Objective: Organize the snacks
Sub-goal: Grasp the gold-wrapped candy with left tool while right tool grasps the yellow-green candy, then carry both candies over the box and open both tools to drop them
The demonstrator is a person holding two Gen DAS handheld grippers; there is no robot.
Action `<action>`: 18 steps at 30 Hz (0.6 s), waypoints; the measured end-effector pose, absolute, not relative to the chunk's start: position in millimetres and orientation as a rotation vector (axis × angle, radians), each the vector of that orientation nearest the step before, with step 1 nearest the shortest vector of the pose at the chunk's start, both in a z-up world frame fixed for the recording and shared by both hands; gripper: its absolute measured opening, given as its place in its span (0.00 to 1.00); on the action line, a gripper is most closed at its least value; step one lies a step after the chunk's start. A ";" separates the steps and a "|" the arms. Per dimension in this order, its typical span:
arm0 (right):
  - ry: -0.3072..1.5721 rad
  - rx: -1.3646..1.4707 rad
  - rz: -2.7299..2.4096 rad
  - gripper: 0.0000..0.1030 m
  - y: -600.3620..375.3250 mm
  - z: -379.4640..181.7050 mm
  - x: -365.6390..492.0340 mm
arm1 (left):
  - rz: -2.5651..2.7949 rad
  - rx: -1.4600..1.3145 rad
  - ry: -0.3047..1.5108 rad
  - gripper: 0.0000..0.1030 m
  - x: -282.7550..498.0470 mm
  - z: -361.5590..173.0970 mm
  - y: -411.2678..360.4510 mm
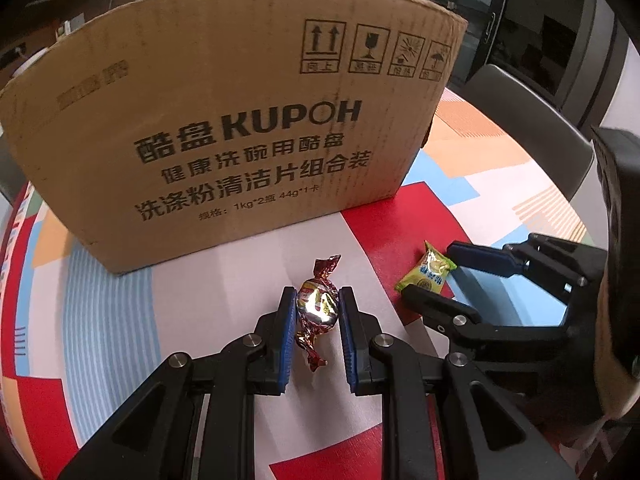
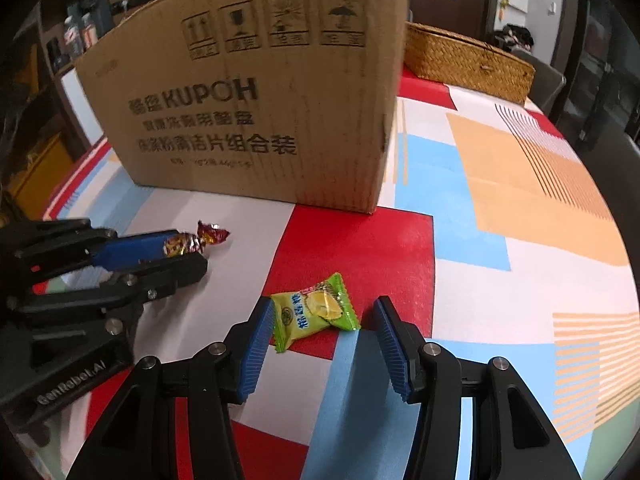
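patterned bench (image 2: 500, 184), kupoh carton (image 1: 224, 120) at back. our left tongs (image 1: 318, 306) pinching foil candy (image 1: 316, 306); right tongs (image 2: 324, 320) spread around green candy (image 2: 316, 310), flat on bench.

The left hand-held gripper (image 1: 318, 302) points forward and slightly down, its two blue-padded fingers (image 1: 286, 336) drawn in close and nearly parallel, pressing on what sits between them. The right hand-held gripper (image 2: 322, 320) lies just to its right, angled inward toward it, with its fingers (image 2: 256, 354) spread wide apart in a V and their tips low. In the left wrist view the right hand-held gripper's black linkage reaches in from the right edge.
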State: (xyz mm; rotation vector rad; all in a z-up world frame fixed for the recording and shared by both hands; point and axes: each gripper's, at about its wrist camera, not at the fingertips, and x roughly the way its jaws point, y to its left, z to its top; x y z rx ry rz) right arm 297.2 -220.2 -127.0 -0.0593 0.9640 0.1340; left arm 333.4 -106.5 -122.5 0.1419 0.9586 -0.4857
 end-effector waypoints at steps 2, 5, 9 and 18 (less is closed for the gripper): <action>0.952 -0.088 0.129 0.40 -214.8 -127.1 292.7 | -0.486 0.137 0.955 0.21 329.6 -120.2 -102.7; 0.949 -0.087 0.134 0.33 -211.8 -126.4 290.5 | -0.483 0.129 0.955 0.21 328.4 -119.9 -104.3; 0.948 -0.073 0.138 0.29 -209.8 -126.2 288.0 | -0.467 0.112 0.950 0.21 322.7 -115.0 -97.2; 0.925 -0.047 0.141 0.28 -207.8 -108.9 275.9 | -0.448 0.090 0.903 0.21 305.8 -91.8 -86.0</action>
